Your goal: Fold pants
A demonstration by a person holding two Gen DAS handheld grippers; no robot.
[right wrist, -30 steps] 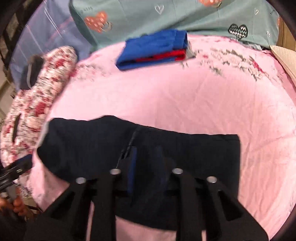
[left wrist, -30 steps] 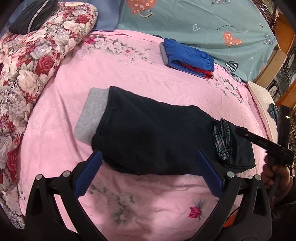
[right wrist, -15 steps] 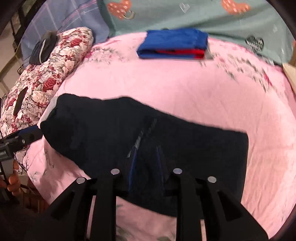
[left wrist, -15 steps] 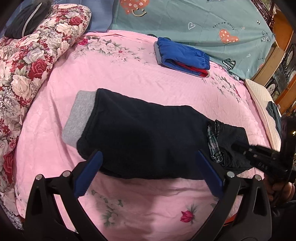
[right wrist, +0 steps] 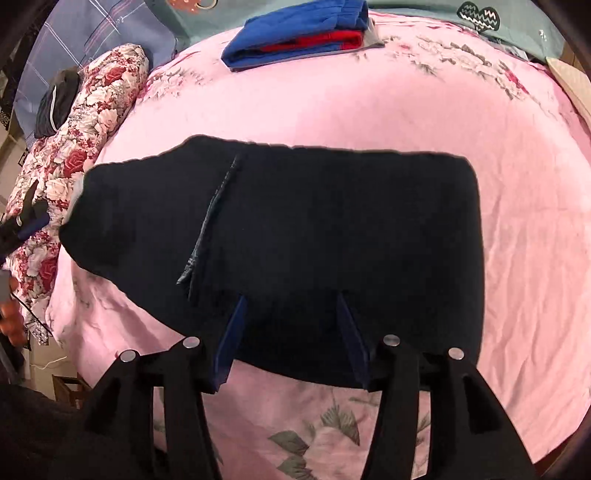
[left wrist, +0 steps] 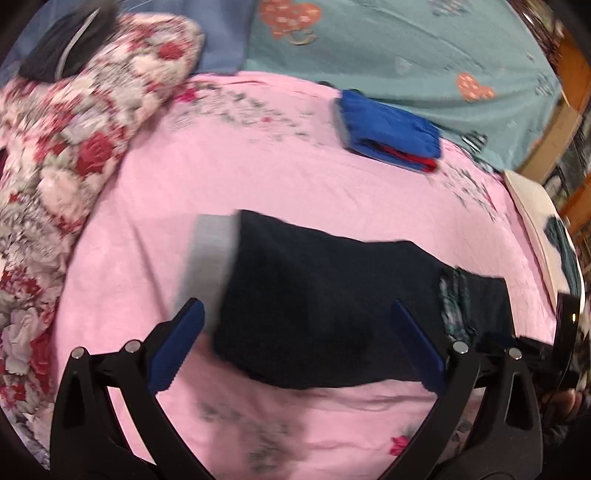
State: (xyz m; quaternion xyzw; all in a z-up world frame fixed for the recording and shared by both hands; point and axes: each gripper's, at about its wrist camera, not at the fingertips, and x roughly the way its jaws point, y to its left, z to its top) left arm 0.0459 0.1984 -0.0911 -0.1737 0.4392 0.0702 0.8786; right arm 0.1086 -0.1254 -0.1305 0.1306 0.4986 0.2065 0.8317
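dark pants (right wrist: 295, 236) lie folded flat on the pink floral bedsheet (right wrist: 369, 103), long axis running across the bed. grey waistband (left wrist: 212, 251) pokes out at the end nearest my left side; a strip of patterned lining (left wrist: 452, 302) shows at the fold toward the other end.

my left gripper (left wrist: 295, 325): fingers spread wide, hovering over the near edge of the pants, blue pads (left wrist: 177, 343) either side of the cloth and not pressing it. left view is blurred.

my right gripper (right wrist: 291, 332): jaws opening, pads (right wrist: 229, 336) standing apart above the near edge of the pants, dark fabric seen between them, no pinch on it.

a folded blue and red garment (right wrist: 299, 33) sits farther up the sheet, well apart from the pants. a rose-patterned quilt (left wrist: 74, 147) is rolled along the left side with a dark item (left wrist: 62, 48) on top. a teal heart-print cover (left wrist: 406, 48) lies beyond the sheet.
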